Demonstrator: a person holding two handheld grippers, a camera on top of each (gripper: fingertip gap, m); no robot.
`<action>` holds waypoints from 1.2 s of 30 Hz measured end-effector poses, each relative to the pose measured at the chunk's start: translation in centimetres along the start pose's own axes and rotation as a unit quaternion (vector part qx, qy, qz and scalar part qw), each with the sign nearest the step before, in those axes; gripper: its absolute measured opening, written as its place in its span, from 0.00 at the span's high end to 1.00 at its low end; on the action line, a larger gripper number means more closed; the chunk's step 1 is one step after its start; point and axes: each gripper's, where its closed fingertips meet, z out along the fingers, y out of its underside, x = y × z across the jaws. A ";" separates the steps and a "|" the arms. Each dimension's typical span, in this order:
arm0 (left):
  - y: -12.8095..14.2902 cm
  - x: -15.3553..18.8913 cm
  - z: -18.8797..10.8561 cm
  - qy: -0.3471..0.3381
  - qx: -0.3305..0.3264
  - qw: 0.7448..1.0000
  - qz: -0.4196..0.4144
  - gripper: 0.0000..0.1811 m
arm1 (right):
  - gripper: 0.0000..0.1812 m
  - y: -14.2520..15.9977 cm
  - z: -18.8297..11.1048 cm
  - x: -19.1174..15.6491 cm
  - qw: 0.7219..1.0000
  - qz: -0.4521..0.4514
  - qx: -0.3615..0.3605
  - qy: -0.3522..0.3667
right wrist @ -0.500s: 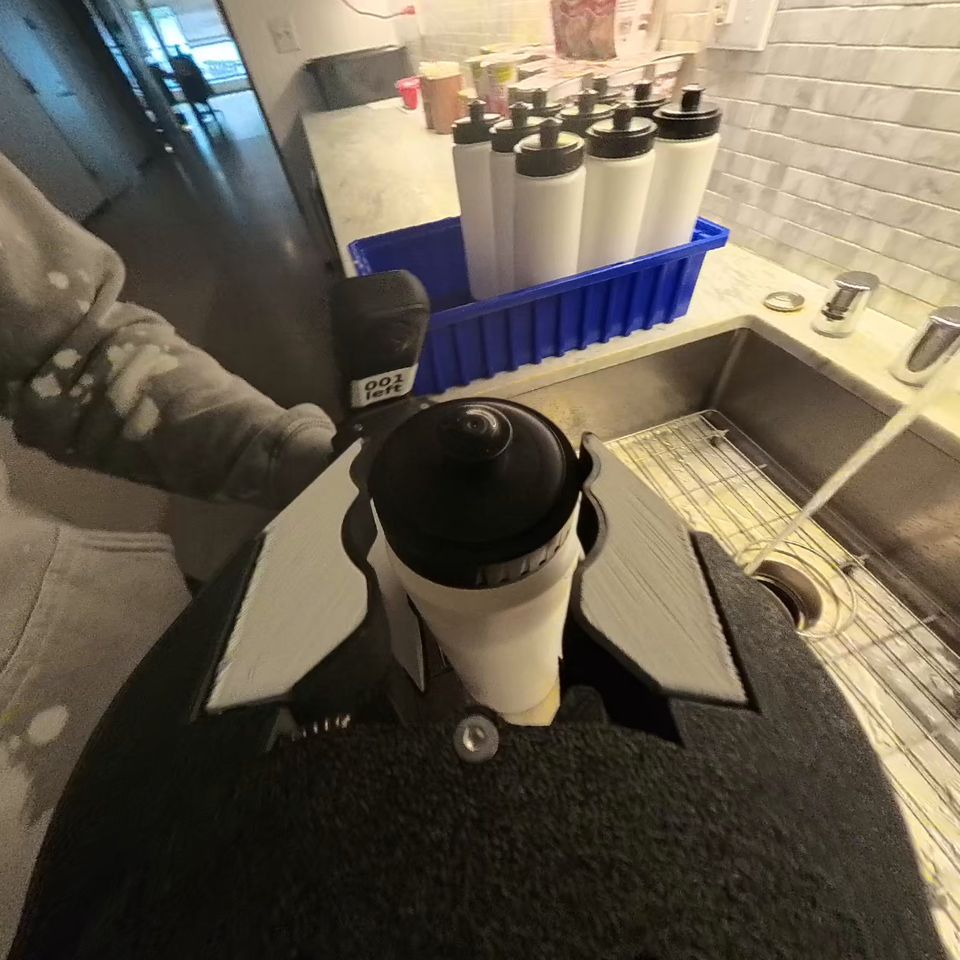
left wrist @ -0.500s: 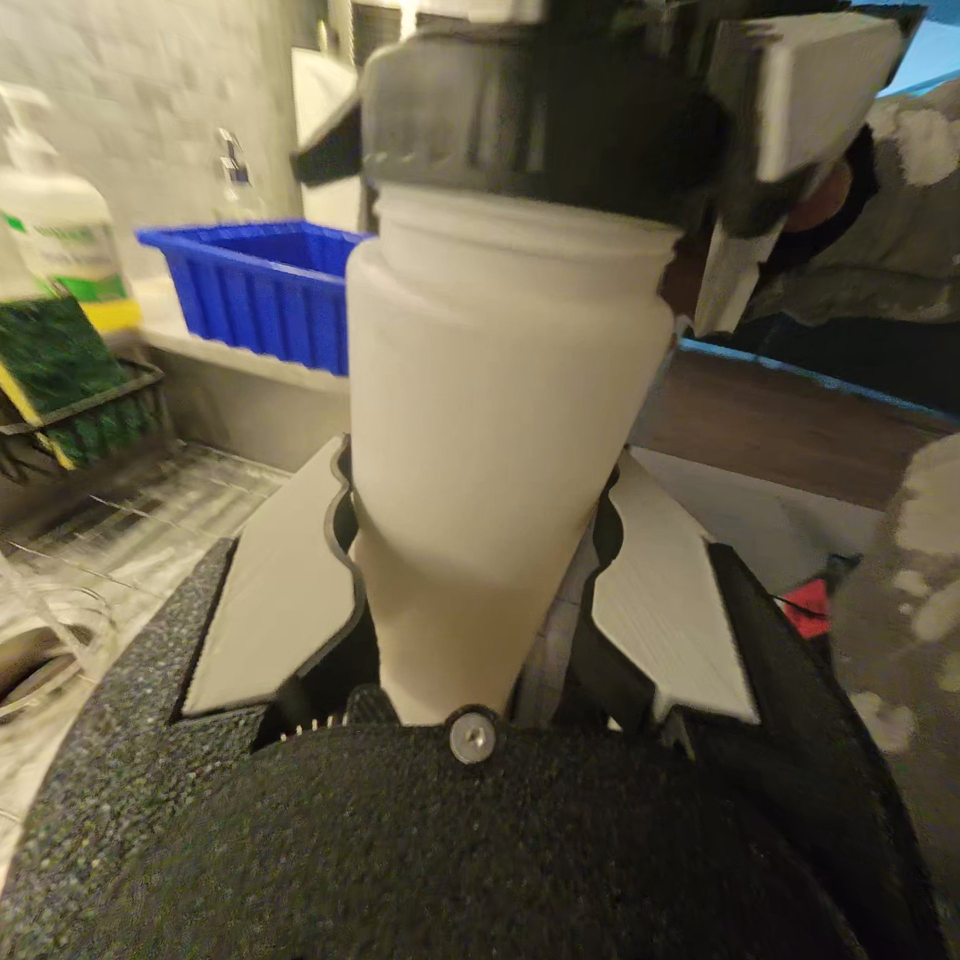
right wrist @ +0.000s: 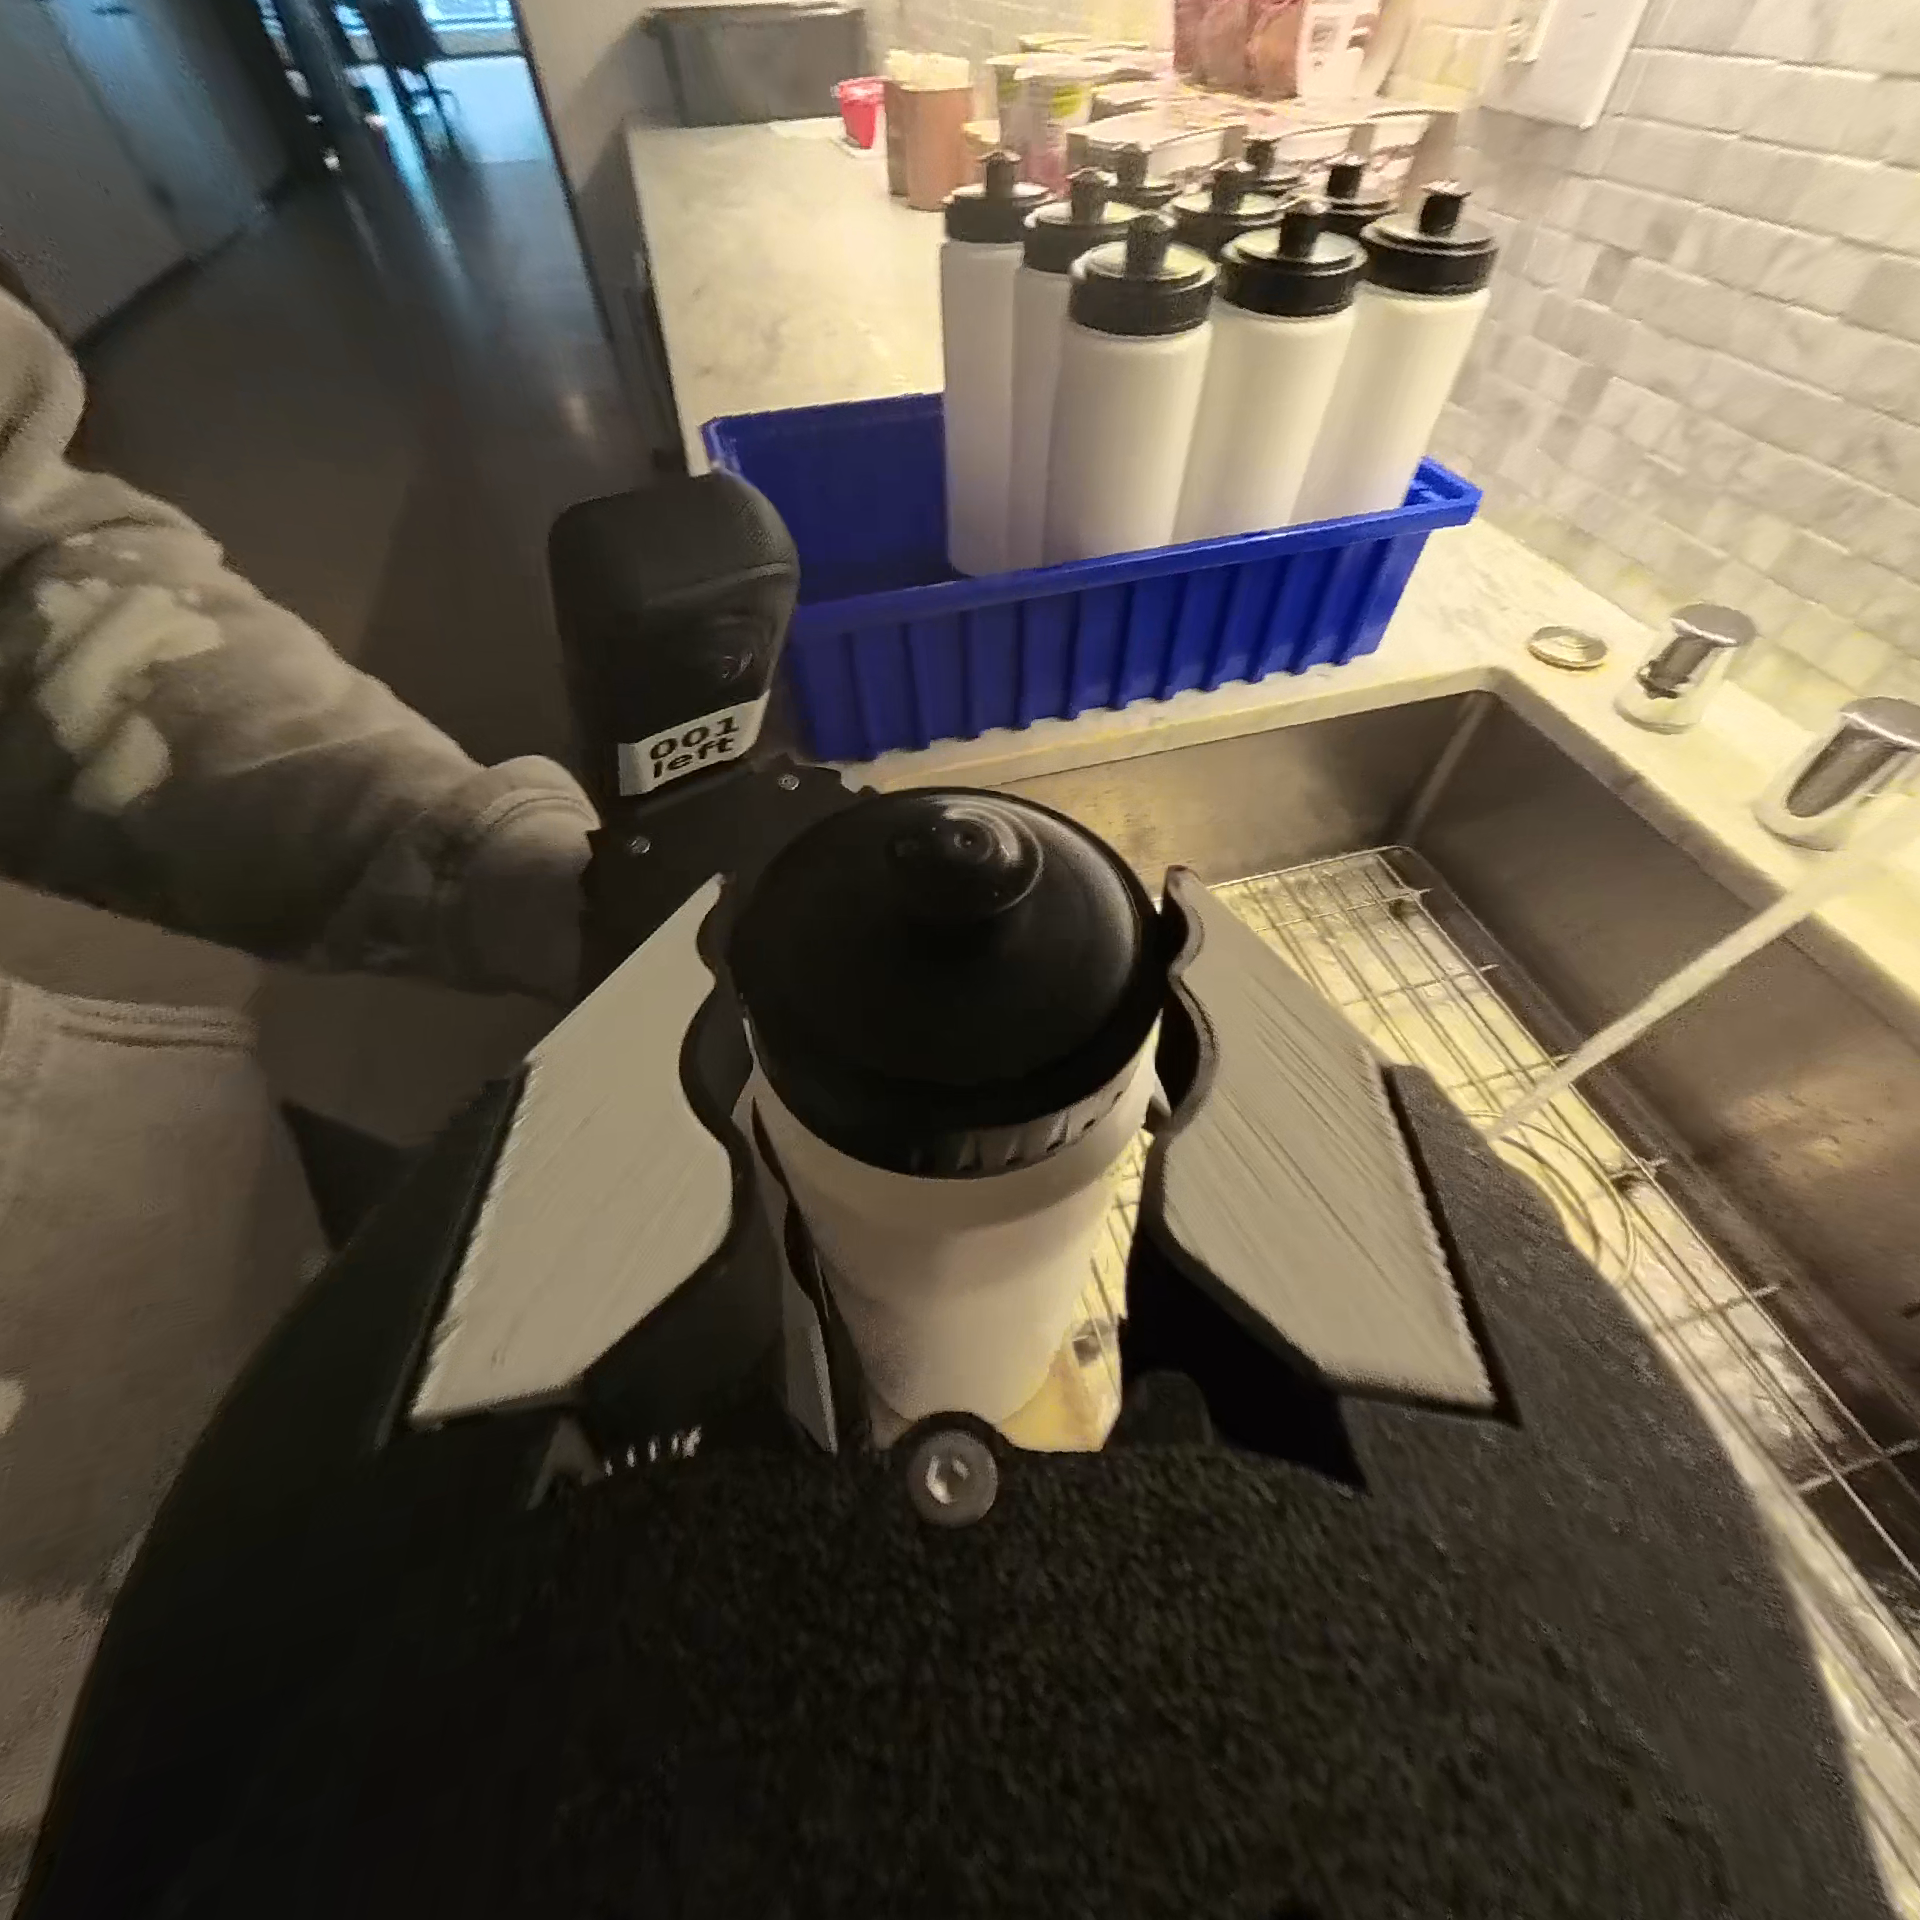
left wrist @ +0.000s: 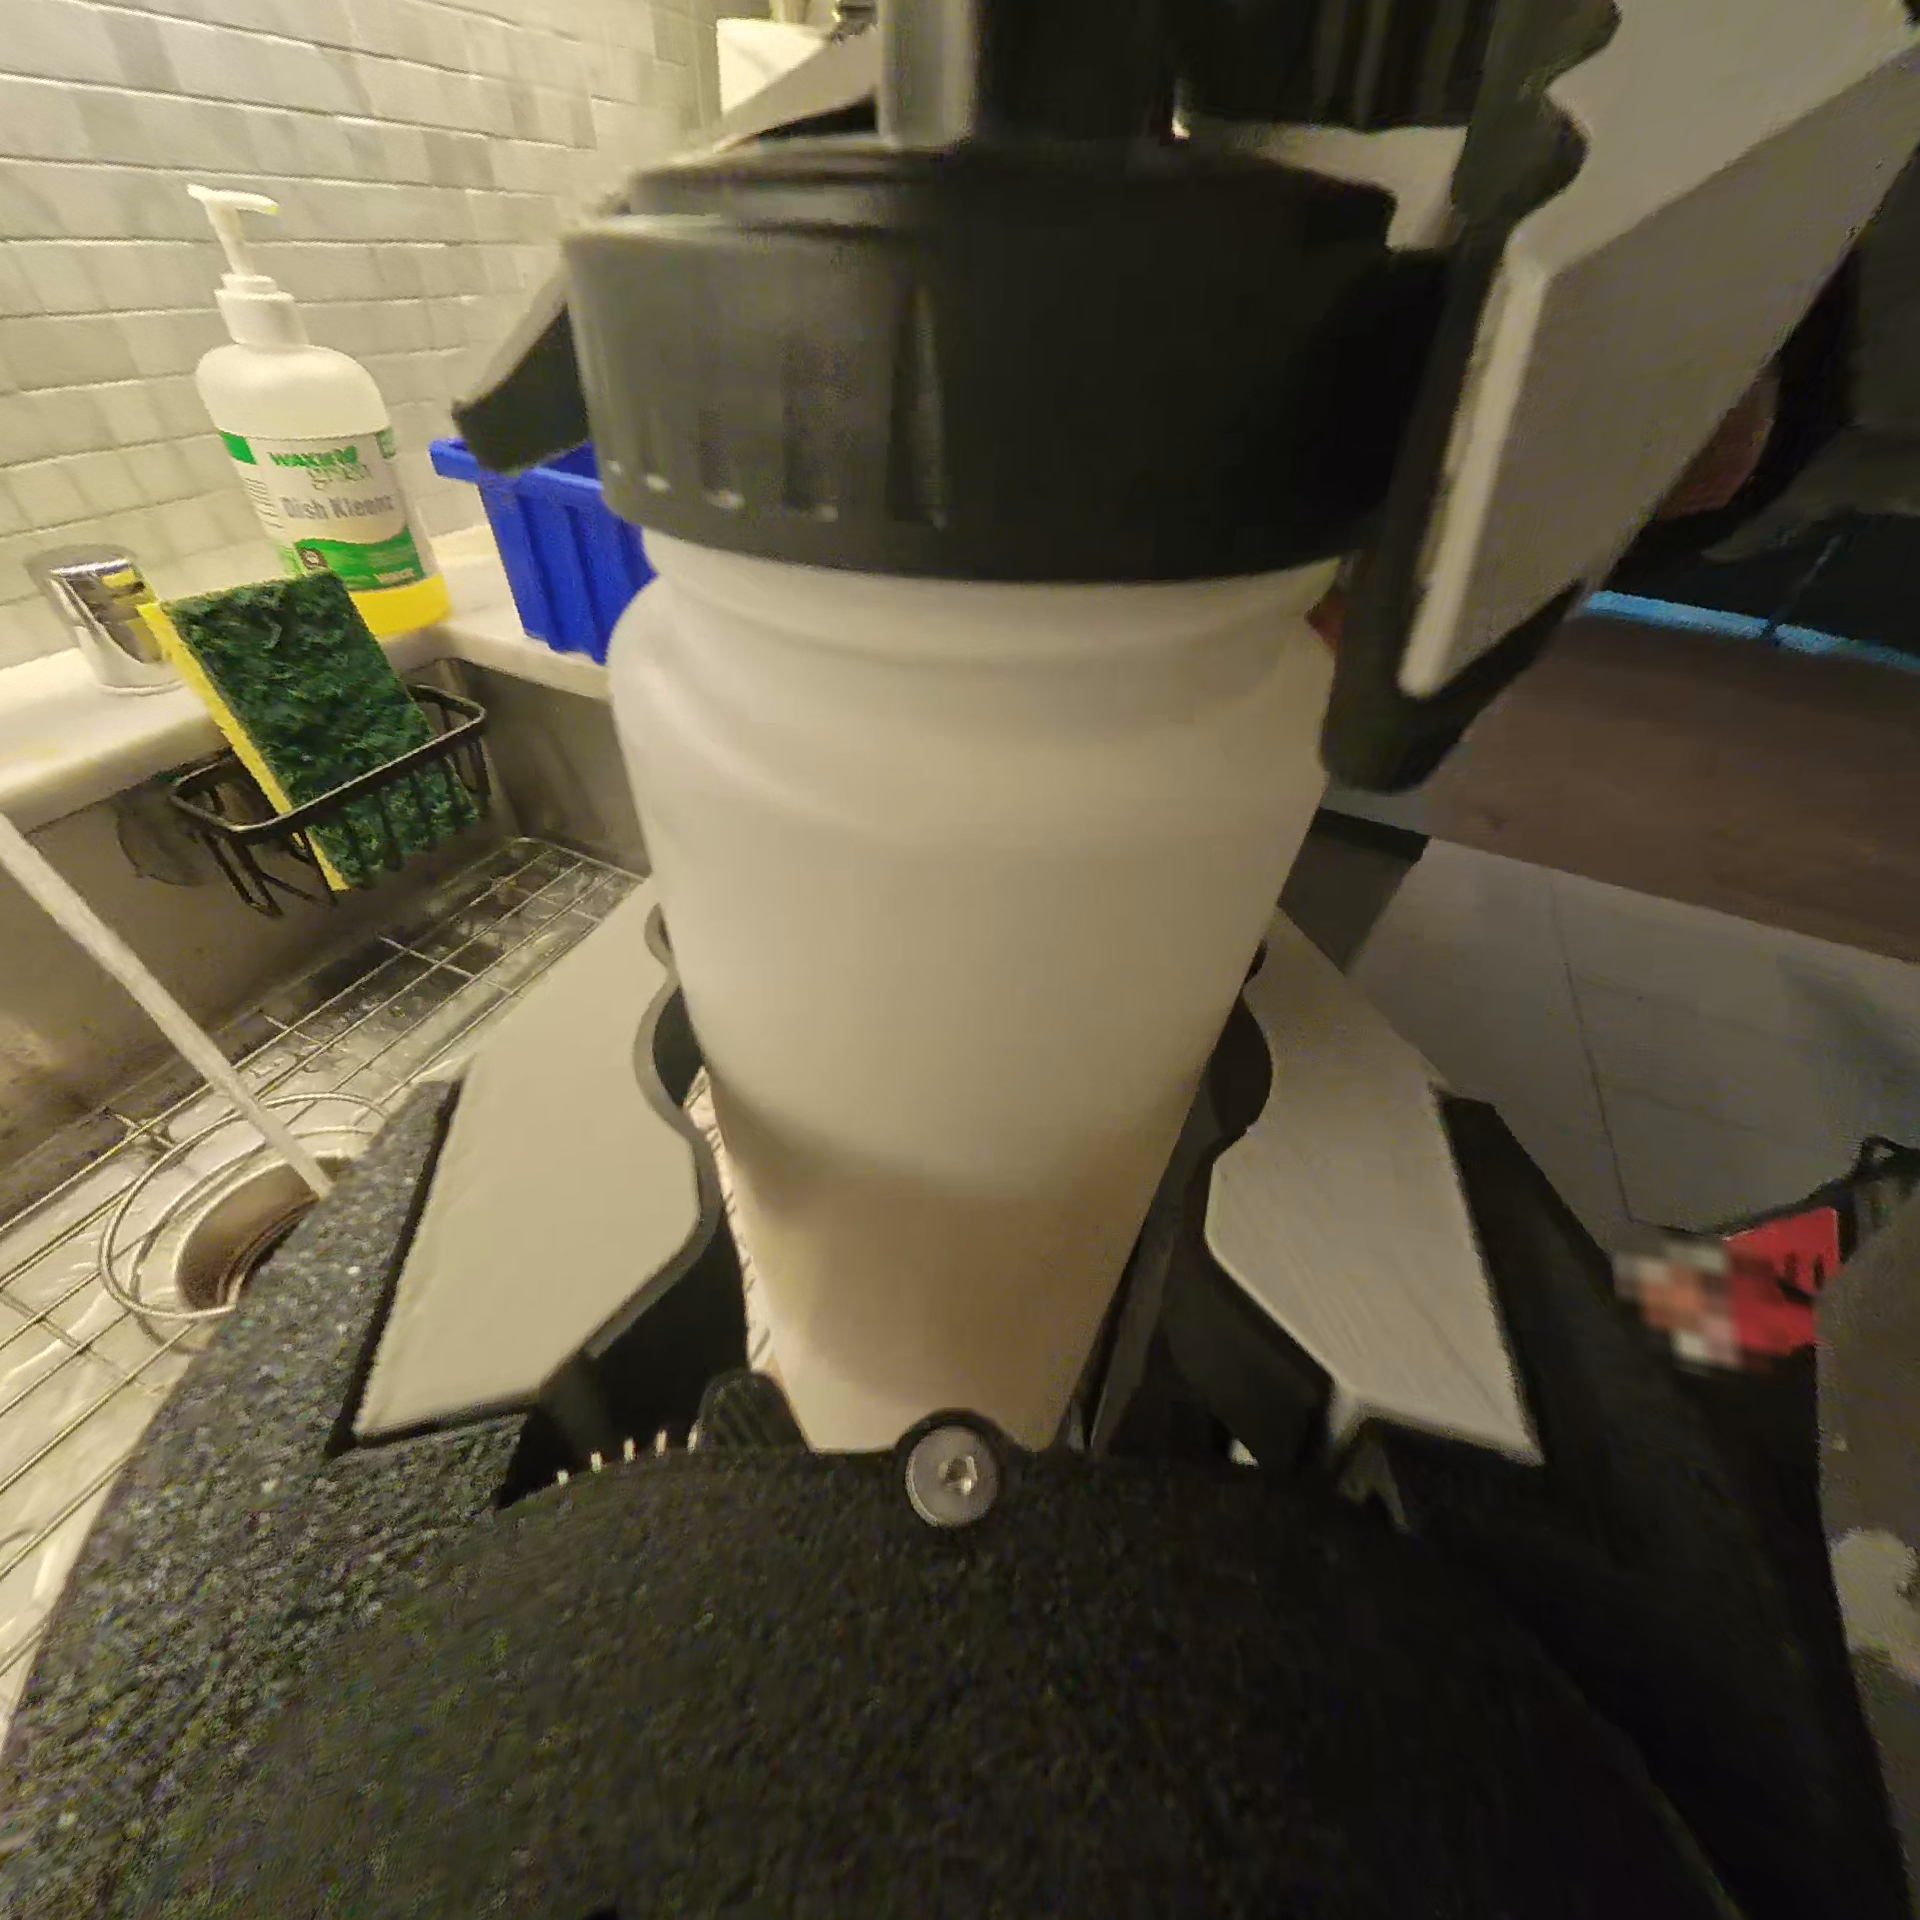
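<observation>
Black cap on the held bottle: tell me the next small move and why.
Probably twist the black cap loose with the right gripper. Its fingers close around the cap from above, while the left gripper clamps the white bottle low on its body, over the sink where water is running. The cap sits fully on.

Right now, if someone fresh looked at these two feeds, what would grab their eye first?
A white bottle fills the middle of both views, its body clamped in the left hand-held gripper while the right hand-held gripper grips its black cap. Behind, a blue bin of matching capped bottles sits on the counter, and water streams into the steel sink at right.
</observation>
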 end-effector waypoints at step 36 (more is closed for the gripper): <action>0.3 -0.2 -0.1 0.068 -0.033 0.997 0.001 0.43 | 0.57 0.2 0.8 1.0 0.999 0.014 -0.013 0.032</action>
